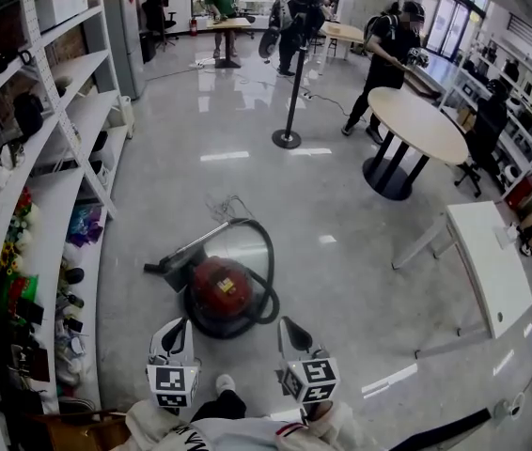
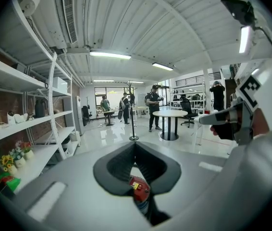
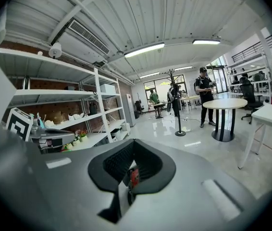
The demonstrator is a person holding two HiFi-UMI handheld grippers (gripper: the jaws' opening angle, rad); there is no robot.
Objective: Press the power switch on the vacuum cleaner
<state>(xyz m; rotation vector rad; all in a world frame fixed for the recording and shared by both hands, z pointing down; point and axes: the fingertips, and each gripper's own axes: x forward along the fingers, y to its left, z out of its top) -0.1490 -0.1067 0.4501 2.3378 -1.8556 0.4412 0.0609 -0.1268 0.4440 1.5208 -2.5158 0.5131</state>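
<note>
The red canister vacuum cleaner (image 1: 221, 287) sits on the glossy floor, its black hose (image 1: 268, 252) looping round it and its floor nozzle (image 1: 158, 268) lying to the left. My left gripper (image 1: 179, 327) hangs just near and left of the canister. My right gripper (image 1: 289, 328) hangs near and right of it. Neither touches the vacuum. Both have their jaws closed to a point with nothing between them. In the left gripper view, red vacuum (image 2: 139, 188) shows through the gap under the left gripper (image 2: 135, 145). In the right gripper view, the vacuum (image 3: 134, 177) peeks below the right gripper (image 3: 133, 142).
White shelving (image 1: 64, 186) with small items lines the left. A white table (image 1: 488, 263) stands at right, a round table (image 1: 416, 123) and a pole stand (image 1: 287, 138) farther back. Several people work at the far end. My shoe (image 1: 225, 383) is just behind the vacuum.
</note>
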